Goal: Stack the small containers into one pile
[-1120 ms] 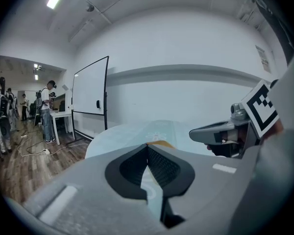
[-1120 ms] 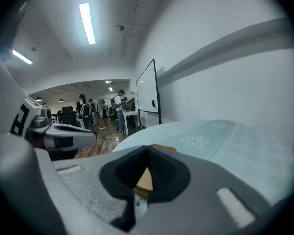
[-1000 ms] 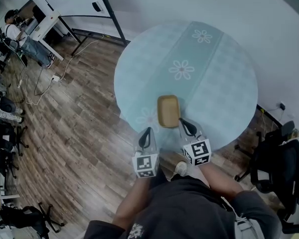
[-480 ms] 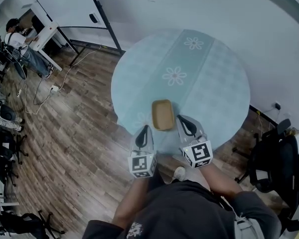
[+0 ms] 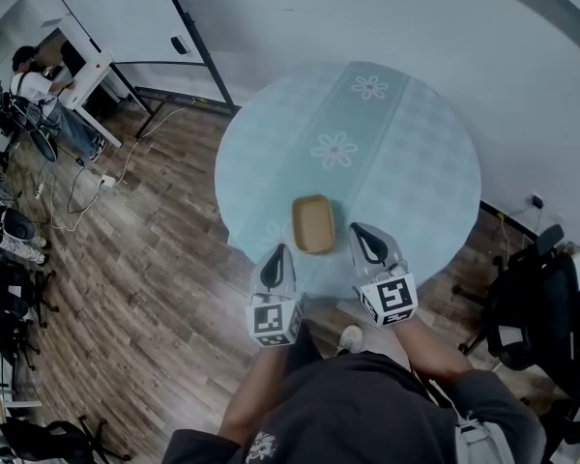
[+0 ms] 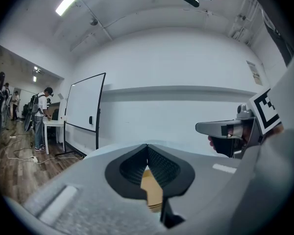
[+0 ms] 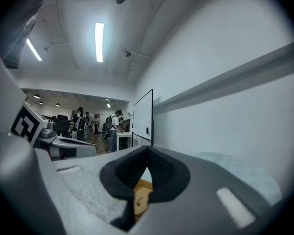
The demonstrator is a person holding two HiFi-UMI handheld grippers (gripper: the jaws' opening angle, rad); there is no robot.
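A tan rectangular container pile [image 5: 313, 224] rests near the front edge of the round pale-blue table [image 5: 416, 162]. My left gripper [image 5: 274, 265] hovers at its lower left, shut and empty, apart from the pile. My right gripper [image 5: 365, 244] hangs just right of the pile, also shut with nothing held. In the left gripper view the tan container [image 6: 152, 194] shows behind the closed jaw tips, and the right gripper [image 6: 230, 131] shows at the right. In the right gripper view a tan container [image 7: 141, 196] peeks below the closed jaws.
A whiteboard on a stand [image 5: 126, 17] and a white desk with a person [image 5: 39, 85] stand at the far left. Cables [image 5: 87, 167] run over the wood floor. Black office chairs [image 5: 541, 307] crowd the right of the table. A white wall lies behind.
Both grippers have drawn back slightly from the pile toward me. The head view has shifted, so the table sits a little higher and further left in the frame.
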